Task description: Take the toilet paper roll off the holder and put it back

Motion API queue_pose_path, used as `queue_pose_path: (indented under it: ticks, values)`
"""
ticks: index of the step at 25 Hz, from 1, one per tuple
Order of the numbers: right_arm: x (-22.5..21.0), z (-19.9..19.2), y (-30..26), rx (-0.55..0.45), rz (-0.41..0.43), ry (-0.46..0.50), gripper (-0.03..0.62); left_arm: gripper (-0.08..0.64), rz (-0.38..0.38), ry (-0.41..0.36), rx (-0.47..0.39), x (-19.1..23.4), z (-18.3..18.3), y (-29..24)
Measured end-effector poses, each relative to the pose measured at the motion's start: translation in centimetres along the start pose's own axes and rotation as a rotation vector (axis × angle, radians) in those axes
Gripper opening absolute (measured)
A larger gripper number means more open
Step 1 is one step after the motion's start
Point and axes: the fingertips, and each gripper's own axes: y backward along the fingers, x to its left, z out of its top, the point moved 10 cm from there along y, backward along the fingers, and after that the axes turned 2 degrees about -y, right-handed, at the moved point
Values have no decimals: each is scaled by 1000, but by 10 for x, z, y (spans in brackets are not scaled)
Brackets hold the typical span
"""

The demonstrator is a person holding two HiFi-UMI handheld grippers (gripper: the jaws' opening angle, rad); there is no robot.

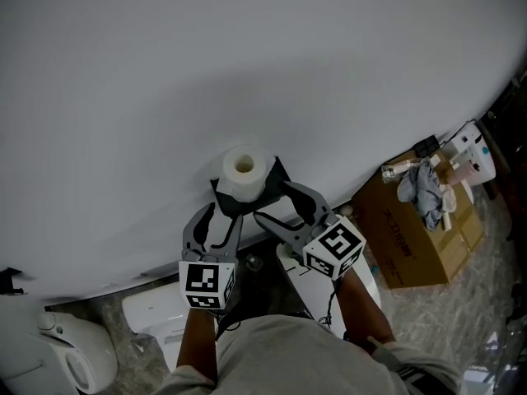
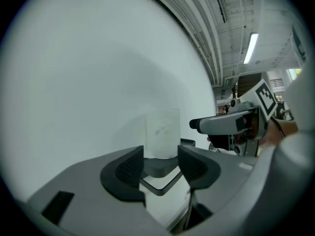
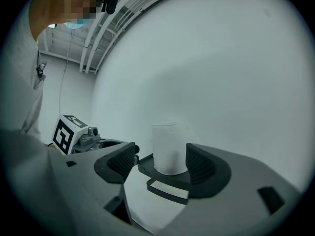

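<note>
Held side by side, the left claw (image 1: 224, 214) and right claw (image 1: 272, 202) point forward, jaws apart.

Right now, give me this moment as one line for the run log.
phase: pre-grasp | roll: upright on holder | left claw: open, empty | right claw: open, empty

The toilet paper roll (image 1: 244, 174) hides much of the holder (image 1: 278, 178).

Wall (image 1: 206, 72) stands right behind the holder (image 1: 279, 174) (top clear).
</note>
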Motion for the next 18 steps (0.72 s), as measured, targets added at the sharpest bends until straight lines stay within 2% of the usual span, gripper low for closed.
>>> queue_pose_path:
  ticks: [2, 5, 6, 7, 8, 11, 18]
  values:
    - [5, -1, 3, -4, -7, 8, 322, 159, 28, 6, -14, -2, -2, 9]
    - [14, -3, 12, -3, -42, 46, 300, 98, 71, 20, -36, -6, -4, 18]
    - [15, -4, 17, -11, -70, 54, 240, 82, 84, 23, -44, -7, -4, 20]
    - [16, -4, 23, -24, -103, 56, 135, 69, 94, 24, -51, -10, -4, 22]
    - [15, -4, 30, -37, -132, 52, 74, 53, 102, 24, -59, -14, -4, 24]
    - [15, -6, 50, -58, -184, 31, 36, 30, 110, 16, -76, -27, -4, 31]
    - [26, -14, 88, -75, -247, 21, 6, 11, 125, 7, -95, -54, -2, 54]
